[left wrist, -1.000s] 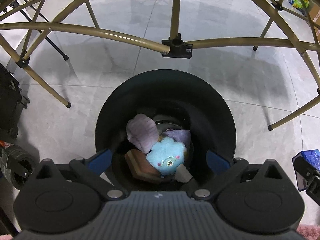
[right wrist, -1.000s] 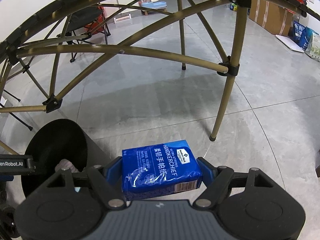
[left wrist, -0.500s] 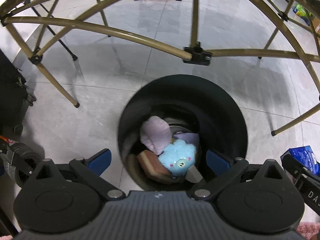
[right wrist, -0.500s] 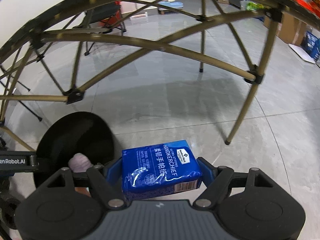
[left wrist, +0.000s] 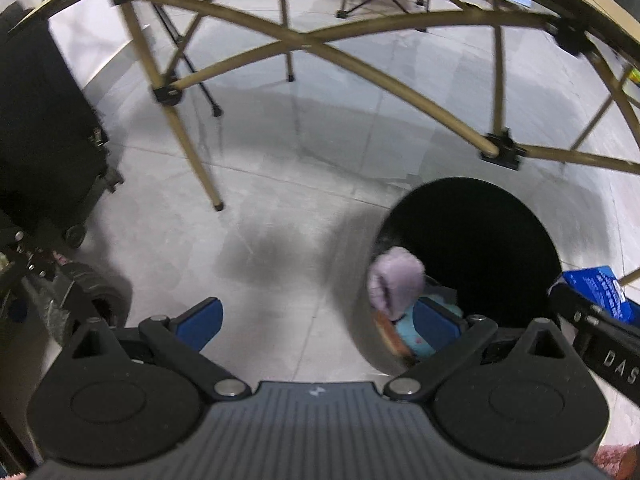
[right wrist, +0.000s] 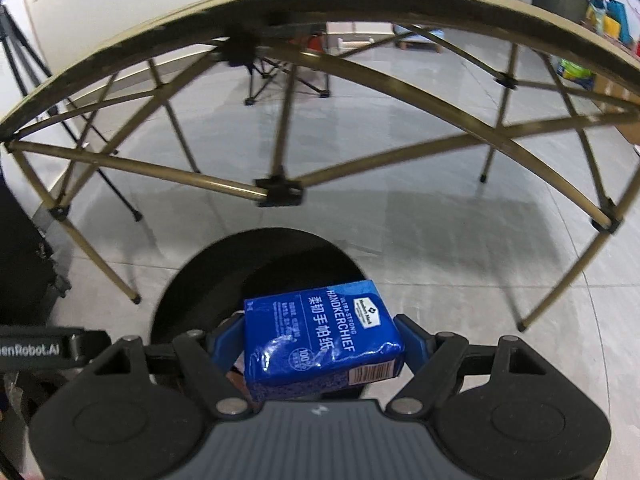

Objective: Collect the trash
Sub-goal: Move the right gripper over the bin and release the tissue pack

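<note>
Storeroom: camping chair [right wrist: 288, 76], cardboard boxes [right wrist: 616, 92]

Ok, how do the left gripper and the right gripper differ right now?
The right gripper is shut on the blue tissue pack, its blue fingers pressing both ends; the left gripper is open with nothing between its fingers.
The right gripper faces the black bin's opening head-on, the pack above it; the left gripper faces mostly bare floor, the bin off to its right.
Both are black with blue fingers.
</note>
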### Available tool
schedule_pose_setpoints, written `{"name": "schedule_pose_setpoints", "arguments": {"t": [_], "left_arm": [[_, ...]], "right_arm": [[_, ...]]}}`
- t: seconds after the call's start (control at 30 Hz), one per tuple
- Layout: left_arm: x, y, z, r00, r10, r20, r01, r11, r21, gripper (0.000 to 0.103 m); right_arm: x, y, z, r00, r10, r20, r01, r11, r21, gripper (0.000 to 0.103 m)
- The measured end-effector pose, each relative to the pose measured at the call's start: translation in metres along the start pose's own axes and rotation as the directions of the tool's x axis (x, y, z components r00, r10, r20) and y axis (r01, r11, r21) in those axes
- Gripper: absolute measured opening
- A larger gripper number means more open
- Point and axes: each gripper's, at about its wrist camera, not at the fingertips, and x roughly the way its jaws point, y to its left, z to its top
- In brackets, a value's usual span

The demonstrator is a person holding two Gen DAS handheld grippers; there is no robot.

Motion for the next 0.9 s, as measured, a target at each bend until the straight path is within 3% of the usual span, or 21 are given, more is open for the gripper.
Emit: {"name": "schedule_pose_setpoints", "arguments": {"t": [0.13,0.2,0.27,0.53,0.73,0.9], "left_arm": [[-0.003,0.02,-0.001,1.0,0.001,0.008,-0.001,1.0,-0.031,0.103],[-0.005,0.026,-0.001,1.0,-0.002,0.014,0.002,0.999,-0.041,0.103],[-0.008,0.03,-0.002,1.0,-0.011,0.018,0.012,0.999,-0.047,0.103],[-0.023,0.038,-0.006,0.998,-0.02,0.063,0.023,0.999,-0.045,0.103],[-0.051,0.038,-0.017,0.989,-0.033,0.145,0.035,0.999,-0.014,0.103],[-0.097,0.038,-0.034,0.972,-0.072,0.223,0.071,0.997,0.012,0.103]], "right_arm": [[0.004,0.018,0.006,1.0,0.016,0.007,-0.016,1.0,-0.022,0.079],[0.006,0.025,0.008,1.0,0.023,0.01,-0.023,0.999,-0.032,0.095],[0.005,0.03,0.008,0.999,0.023,0.024,-0.022,0.999,-0.036,0.103],[-0.002,0.039,0.006,1.0,0.011,0.022,-0.009,0.997,-0.079,0.103],[-0.046,0.034,-0.001,0.999,0.001,0.049,0.004,0.995,-0.102,0.103],[-0.099,0.023,-0.012,0.998,0.018,0.065,-0.012,0.996,-0.088,0.103]]}}
